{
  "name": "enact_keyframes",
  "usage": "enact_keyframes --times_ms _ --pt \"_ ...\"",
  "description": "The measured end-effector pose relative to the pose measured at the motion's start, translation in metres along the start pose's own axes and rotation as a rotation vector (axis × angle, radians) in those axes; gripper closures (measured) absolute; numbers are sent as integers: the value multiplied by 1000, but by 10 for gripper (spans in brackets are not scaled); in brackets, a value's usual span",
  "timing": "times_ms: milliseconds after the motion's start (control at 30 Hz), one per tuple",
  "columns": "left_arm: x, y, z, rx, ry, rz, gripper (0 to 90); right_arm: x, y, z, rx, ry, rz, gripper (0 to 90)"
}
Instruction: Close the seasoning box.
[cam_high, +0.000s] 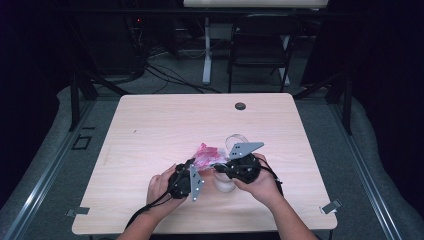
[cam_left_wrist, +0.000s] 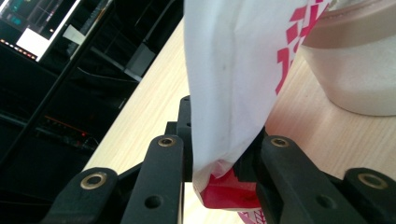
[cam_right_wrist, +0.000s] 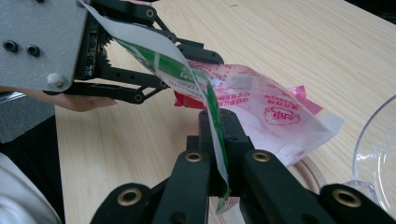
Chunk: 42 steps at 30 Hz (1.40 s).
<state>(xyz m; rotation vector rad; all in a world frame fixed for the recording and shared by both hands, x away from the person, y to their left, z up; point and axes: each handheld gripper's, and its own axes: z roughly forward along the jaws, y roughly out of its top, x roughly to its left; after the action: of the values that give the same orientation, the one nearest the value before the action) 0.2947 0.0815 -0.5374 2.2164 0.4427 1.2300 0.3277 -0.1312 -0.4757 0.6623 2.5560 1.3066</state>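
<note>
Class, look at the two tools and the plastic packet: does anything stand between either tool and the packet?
Nothing visible does. The left tool has the packet's red end between its jaws, and the right tool is shut on the packet's green-and-white strip. The clear cup stands just beyond, not between them.

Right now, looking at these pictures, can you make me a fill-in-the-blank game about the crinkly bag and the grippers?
1. The pink-and-white plastic packet is pinched by ____ grippers at once.
2. The right gripper is ____ on the packet's green-striped edge.
3. The round see-through glass bowl stands on the pale ____ table.
4. The left gripper grips the packet's ____ corner.

Missing words: two; shut; wooden; red
</note>
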Motion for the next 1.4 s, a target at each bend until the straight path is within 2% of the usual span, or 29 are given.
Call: enact_keyframes --times_ms 67,133,467,500,567,667,733,800,833,867,1033,1067,1133,1167,1267,1300,1333,1400 --pt "-1 0 0 2 -3 -2 771 1 0 1 2 -5 -3 900" --pt "-2 -1 1 14 -28 -20 775 1 0 2 9 -11 -9 900" --pt "-5 -4 5 28 -74 -39 815 4 1 6 11 -26 -14 900" --pt "-5 -4 6 28 -90 -56 821 4 1 6 9 -25 -15 900" --pt "-4 -5 6 24 -93 -62 827 4 1 6 8 -24 -15 900" --pt "-4 -7 9 34 -131 -98 837 5 1 8 14 -28 -13 900" --pt "-4 -8 9 34 -138 -105 844 5 2 8 13 -32 -13 891" --pt "-2 -10 10 27 -165 -161 848 5 2 7 -9 -31 -7 847" --pt "-2 -10 10 27 -165 -161 848 5 2 7 -9 -31 -7 847" --pt "0 -10 11 25 -178 -175 849 4 3 5 -32 -30 -3 796" --pt "5 -15 12 15 -222 -265 845 2 3 0 -83 -35 19 711" --pt "5 -15 12 15 -222 -265 845 2 3 0 -83 -35 19 711" --pt "7 -17 12 10 -232 -298 845 2 3 -2 -102 -42 21 683" --pt "8 -18 12 7 -238 -314 845 1 4 -3 -123 -43 33 641" --pt "12 -20 13 4 -259 -351 845 0 4 -4 -133 -45 43 612" --pt "12 -20 13 4 -259 -351 845 0 4 -4 -133 -45 43 612" --pt "13 -21 14 -1 -271 -371 846 -1 4 -4 -138 -50 45 594" --pt "13 -22 14 -5 -271 -385 846 -1 4 -4 -142 -53 45 577"
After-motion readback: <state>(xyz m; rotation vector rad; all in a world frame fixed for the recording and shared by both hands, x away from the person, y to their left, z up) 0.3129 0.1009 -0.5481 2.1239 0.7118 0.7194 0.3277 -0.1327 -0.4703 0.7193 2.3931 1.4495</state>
